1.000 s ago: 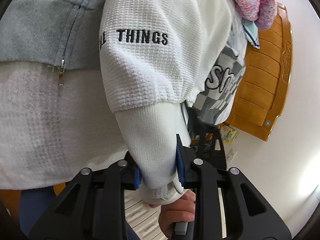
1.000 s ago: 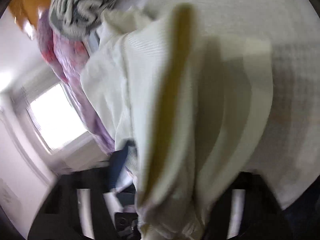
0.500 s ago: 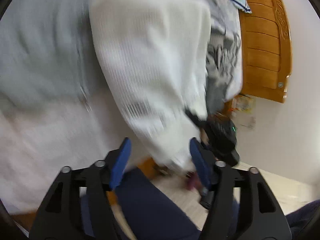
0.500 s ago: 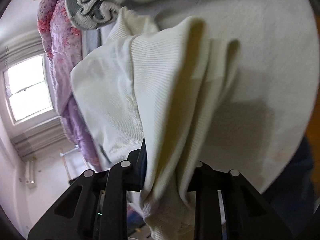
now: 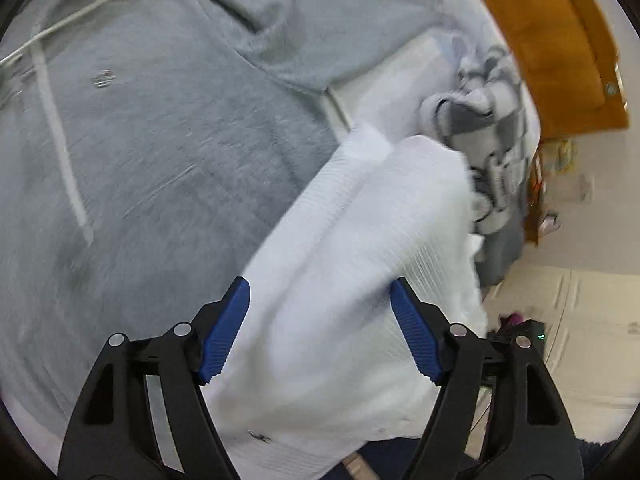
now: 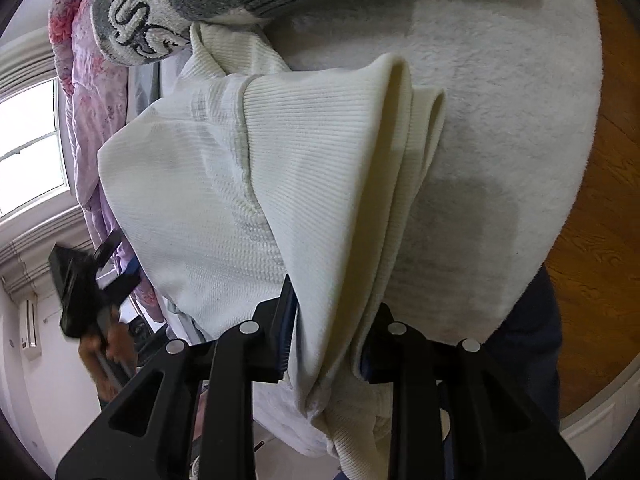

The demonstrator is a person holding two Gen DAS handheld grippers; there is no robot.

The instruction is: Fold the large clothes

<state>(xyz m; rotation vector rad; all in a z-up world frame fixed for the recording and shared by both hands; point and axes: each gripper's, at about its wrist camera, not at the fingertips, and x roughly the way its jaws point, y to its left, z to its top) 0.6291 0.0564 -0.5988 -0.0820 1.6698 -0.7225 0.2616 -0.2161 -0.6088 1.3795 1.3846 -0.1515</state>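
Our left gripper (image 5: 320,332) has just been opening; its blue pads (image 5: 224,328) stand apart around the white waffle-knit sweater (image 5: 360,264) without pressing it. Our right gripper (image 6: 324,340) is clenched on a bunched ribbed fold of that sweater, which drapes over the bed's near edge, across the gray zip hoodie (image 5: 160,132). Black lettering on the gray checkered knit (image 6: 168,12) is unreadable.

Cream ribbed sweater (image 6: 248,184), plain grey hoodie (image 5: 160,152), grey-and-white checked knit (image 5: 484,128), pink-purple mottled blanket (image 6: 84,92).
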